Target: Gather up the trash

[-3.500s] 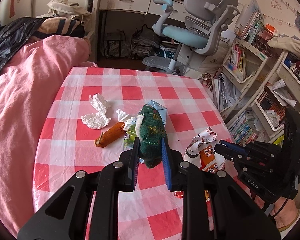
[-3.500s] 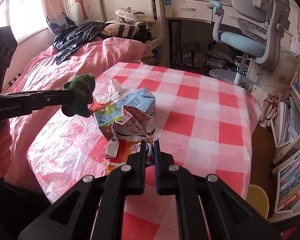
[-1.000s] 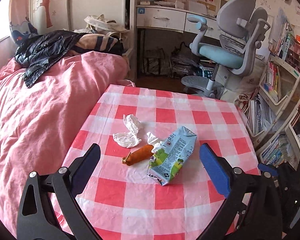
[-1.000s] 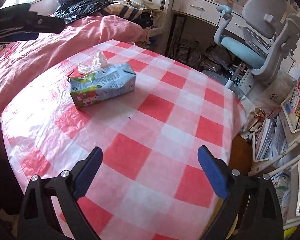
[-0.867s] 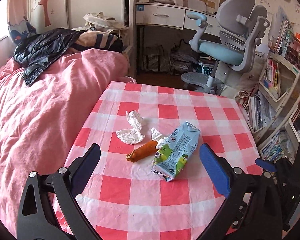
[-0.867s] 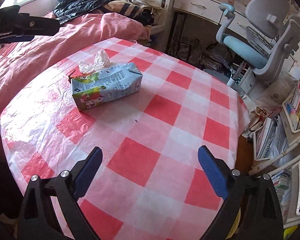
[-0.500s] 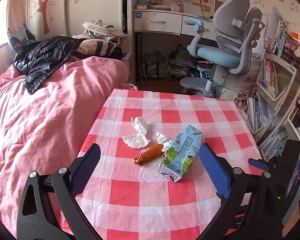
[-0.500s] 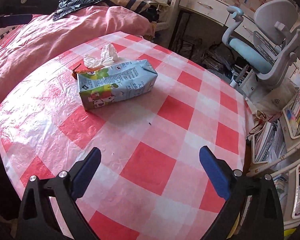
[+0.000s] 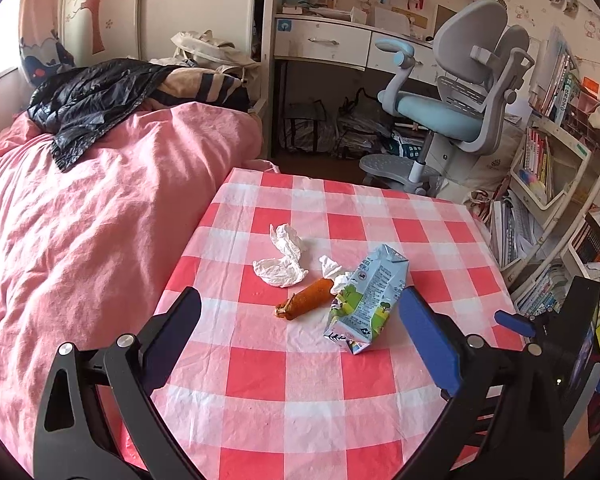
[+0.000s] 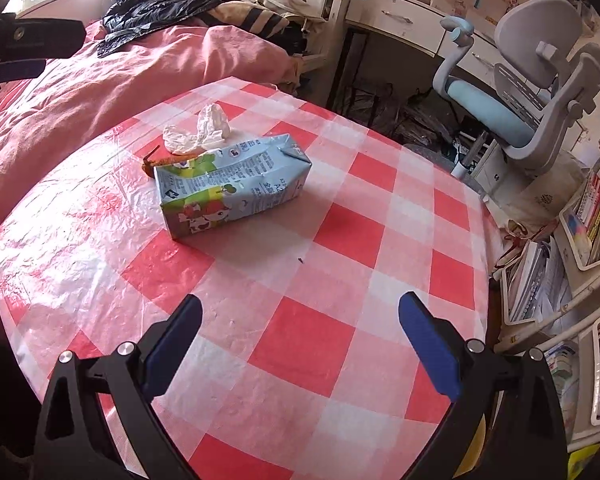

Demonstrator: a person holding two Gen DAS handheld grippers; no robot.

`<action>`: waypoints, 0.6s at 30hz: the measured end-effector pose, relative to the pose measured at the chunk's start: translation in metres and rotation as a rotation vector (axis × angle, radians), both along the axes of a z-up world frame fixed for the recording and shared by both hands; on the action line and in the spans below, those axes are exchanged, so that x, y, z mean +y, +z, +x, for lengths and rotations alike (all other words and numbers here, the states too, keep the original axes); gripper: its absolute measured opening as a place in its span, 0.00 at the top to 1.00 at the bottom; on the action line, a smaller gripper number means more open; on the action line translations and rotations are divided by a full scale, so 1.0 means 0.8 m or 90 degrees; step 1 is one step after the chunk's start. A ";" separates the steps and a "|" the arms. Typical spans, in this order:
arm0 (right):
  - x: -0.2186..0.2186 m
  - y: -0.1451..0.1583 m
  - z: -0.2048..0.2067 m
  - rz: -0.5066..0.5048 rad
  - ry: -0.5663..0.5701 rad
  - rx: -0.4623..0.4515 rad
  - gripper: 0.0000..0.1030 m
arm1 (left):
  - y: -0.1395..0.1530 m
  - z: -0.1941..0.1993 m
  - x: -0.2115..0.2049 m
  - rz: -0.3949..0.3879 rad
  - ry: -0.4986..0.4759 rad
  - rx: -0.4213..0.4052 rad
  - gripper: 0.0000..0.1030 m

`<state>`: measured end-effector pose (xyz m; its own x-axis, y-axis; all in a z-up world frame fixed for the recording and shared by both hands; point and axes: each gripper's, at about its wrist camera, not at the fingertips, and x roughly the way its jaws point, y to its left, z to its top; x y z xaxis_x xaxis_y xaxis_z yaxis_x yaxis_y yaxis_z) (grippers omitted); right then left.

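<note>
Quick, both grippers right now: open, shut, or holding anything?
Left gripper: open wide, holding nothing.
Right gripper: open wide, holding nothing.

we see a light-blue milk carton (image 9: pixel 366 300) lying on its side on the checked cloth, its gabled top pointing away and its printed side with green and a cartoon cow facing up. an orange sausage-like wrapper (image 9: pixel 306 303) lies just beside its left, one end touching it. a small white scrap (image 9: pixel 332 270) sits at that joint. a crumpled white tissue (image 9: pixel 282 258) lies near, farther back.
</note>
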<state>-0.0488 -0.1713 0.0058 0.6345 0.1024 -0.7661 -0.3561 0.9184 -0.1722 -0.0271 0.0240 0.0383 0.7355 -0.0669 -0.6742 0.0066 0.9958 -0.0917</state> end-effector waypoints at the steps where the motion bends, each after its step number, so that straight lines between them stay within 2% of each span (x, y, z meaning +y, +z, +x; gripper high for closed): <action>1: 0.000 0.000 0.001 0.001 -0.002 0.000 0.08 | 0.000 0.001 0.002 -0.003 0.003 0.000 0.07; 18: 0.009 -0.003 0.002 -0.001 0.009 -0.005 0.08 | 0.001 0.006 0.014 -0.017 0.014 0.001 0.07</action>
<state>-0.0474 -0.1641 0.0035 0.6393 0.1097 -0.7611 -0.3674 0.9131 -0.1770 -0.0221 0.0353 0.0388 0.7364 -0.0685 -0.6730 -0.0160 0.9928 -0.1185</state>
